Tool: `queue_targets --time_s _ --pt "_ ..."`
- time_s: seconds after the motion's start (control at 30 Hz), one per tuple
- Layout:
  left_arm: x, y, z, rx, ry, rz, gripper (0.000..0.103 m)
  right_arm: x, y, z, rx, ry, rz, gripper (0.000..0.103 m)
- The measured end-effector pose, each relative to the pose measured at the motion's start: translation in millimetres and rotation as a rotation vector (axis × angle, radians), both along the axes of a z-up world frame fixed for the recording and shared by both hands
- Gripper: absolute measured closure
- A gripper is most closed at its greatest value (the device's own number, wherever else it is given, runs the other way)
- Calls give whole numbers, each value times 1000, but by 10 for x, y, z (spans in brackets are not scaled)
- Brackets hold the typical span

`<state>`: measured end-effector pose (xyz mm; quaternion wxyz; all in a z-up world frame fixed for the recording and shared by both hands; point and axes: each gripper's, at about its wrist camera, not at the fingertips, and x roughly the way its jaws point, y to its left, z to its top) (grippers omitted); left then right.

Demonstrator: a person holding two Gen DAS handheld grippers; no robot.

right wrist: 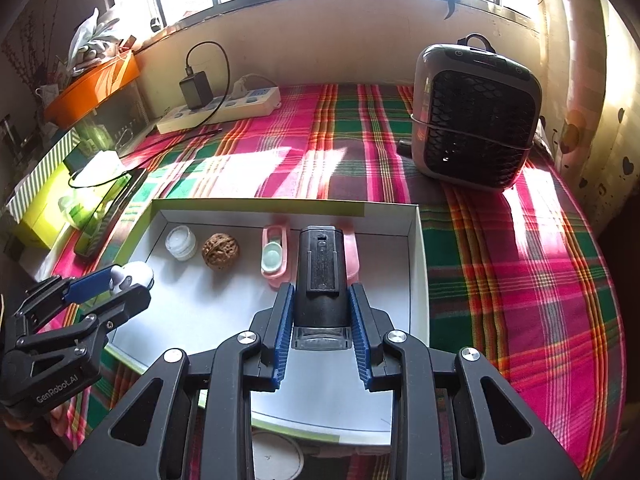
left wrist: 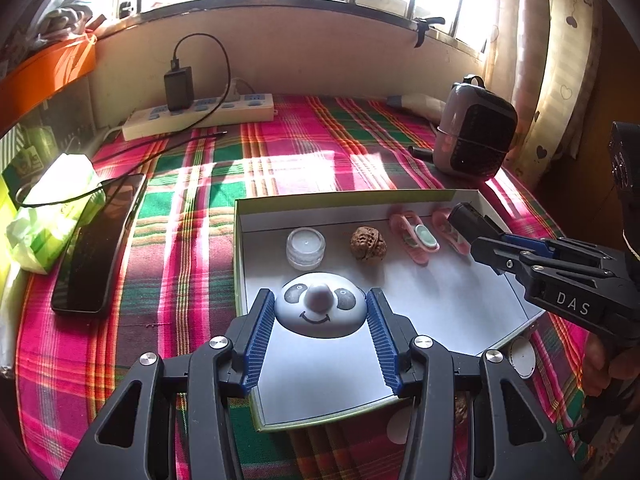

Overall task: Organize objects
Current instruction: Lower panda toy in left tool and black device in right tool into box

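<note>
Box, white-lined, lower centre, on plaid-clothed table below window: left tongs clamp panda-faced dome; right tongs clamp black cylinder.

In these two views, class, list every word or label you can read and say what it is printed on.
"DAS": on the side of the right tongs, left wrist view.
"GenRobot.AI": on the side of the left tongs, right wrist view.
Print on the yellow-green box: too blurred to read.
</note>
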<state>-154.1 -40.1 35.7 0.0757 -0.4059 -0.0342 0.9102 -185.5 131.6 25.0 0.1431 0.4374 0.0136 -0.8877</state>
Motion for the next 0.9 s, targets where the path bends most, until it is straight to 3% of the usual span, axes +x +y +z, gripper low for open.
queue_targets --time_s 0.9 --pt "-178 55 -78 -20 -10 -11 57 -172 -173 -78 0 -32 21 74"
